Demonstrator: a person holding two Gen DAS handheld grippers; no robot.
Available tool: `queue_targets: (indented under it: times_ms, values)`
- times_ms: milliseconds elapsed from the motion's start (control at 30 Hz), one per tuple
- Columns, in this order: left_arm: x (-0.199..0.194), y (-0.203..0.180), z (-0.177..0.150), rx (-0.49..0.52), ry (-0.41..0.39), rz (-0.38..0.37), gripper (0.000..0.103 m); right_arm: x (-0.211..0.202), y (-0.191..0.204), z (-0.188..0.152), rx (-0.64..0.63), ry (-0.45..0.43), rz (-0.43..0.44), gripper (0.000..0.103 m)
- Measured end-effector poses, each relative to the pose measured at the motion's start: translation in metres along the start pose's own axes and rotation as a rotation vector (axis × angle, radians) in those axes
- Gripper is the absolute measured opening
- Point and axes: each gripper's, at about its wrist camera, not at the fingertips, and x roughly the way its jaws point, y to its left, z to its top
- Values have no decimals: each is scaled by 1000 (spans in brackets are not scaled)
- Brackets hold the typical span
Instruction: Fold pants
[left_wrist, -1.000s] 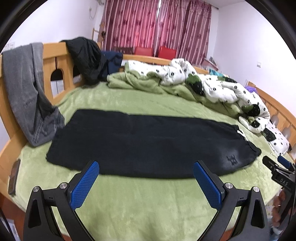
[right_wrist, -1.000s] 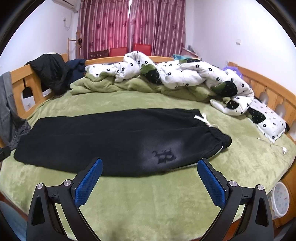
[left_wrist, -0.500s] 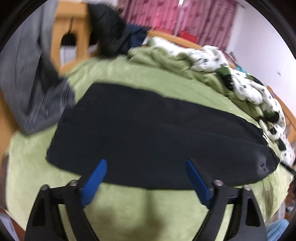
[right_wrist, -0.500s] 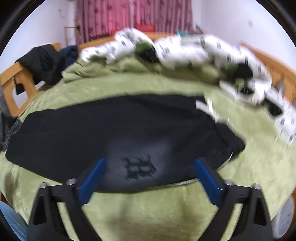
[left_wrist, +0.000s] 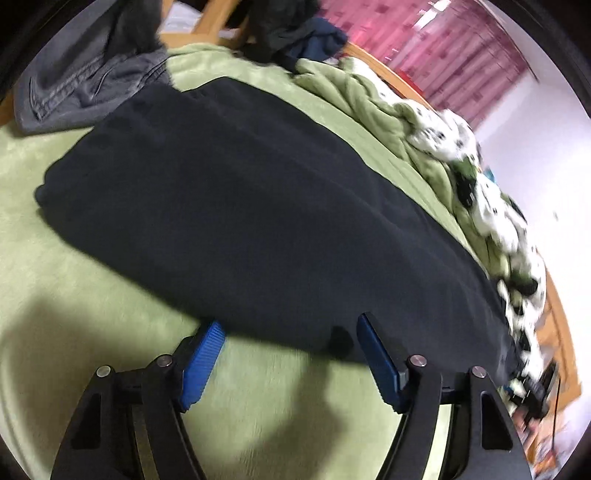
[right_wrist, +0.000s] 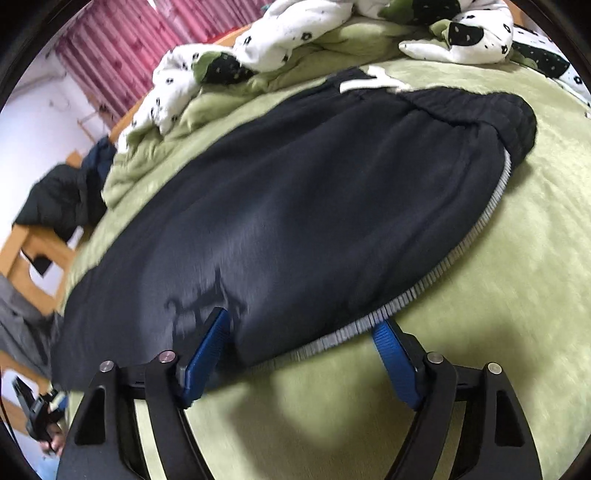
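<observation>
Black pants (left_wrist: 258, 206) lie flat, folded lengthwise, on the green bed cover (left_wrist: 92, 314). My left gripper (left_wrist: 288, 332) is open, low over the cover, its blue pads at the pants' near edge toward the leg end. In the right wrist view the pants (right_wrist: 314, 206) show a dark logo (right_wrist: 201, 301), a waistband (right_wrist: 491, 110), a white drawstring (right_wrist: 373, 83) and a grey side stripe (right_wrist: 436, 277). My right gripper (right_wrist: 303, 332) is open, jaws straddling the near edge by the stripe; its left pad (right_wrist: 207, 347) rests over the fabric.
Grey jeans (left_wrist: 85, 81) and dark clothes (left_wrist: 295, 33) hang at the wooden bed rail. A rumpled green and white spotted duvet (left_wrist: 461, 166) lies along the far side; it also shows in the right wrist view (right_wrist: 295, 40). The left gripper shows at the lower left (right_wrist: 40, 413).
Both grippers have dropped down and forward to the pants' near edge and tilted. Both jaws have narrowed somewhat but stay open. The pants have not moved.
</observation>
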Motion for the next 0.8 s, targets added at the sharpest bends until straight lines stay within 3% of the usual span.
queue_targets:
  times_ms: [33,67,100,200,367,467,567,700,767,800]
  values:
    - [2,2,5,-28,-8,28,45,2,1,4,7,-13,0,41]
    - [4,2,8,-36,-11,59,31,4,2,8,20,-25,-20,33]
    - [3,1,11,-35,-20,96,12,5,2,11,23,-24,-38,32]
    - [-7,-6,23,-7,-70,65,12,-3,17,24,-32,-74,-39,28]
    - [-12,-35,69,74,-156,38,12,-15,57,68,-160,-149,0,26]
    - [-3,-58,105,130,-218,66,12,-10,72,101,-181,-181,16,25]
    - [23,-75,141,151,-254,100,12,12,82,138,-169,-197,13,25]
    - [78,-96,175,213,-284,194,12,68,95,176,-167,-181,-69,27]
    - [101,-102,182,223,-252,253,19,101,97,186,-149,-142,-107,32]
    - [107,-103,182,221,-236,263,33,116,96,189,-136,-114,-112,40]
